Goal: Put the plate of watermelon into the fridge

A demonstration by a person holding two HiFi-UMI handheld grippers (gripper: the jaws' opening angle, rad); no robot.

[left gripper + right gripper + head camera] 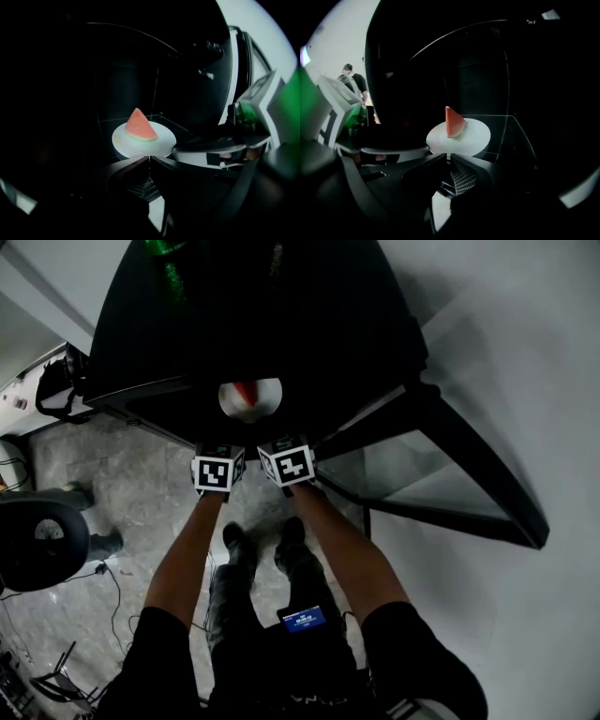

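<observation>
Left gripper is clamped on the plate rim at 7 o'clock; right gripper is clamped at 5 o'clock. The plate, carrying watermelon, is inside the fridge over a glass shelf.

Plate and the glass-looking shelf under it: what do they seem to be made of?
Plate: white, opaque and smooth with a soft, even sheen. It looks like glazed ceramic, though melamine can't be ruled out. Shelf: probably clear glass or clear plastic, since it is see-through with thin bright lines along its edges.
</observation>
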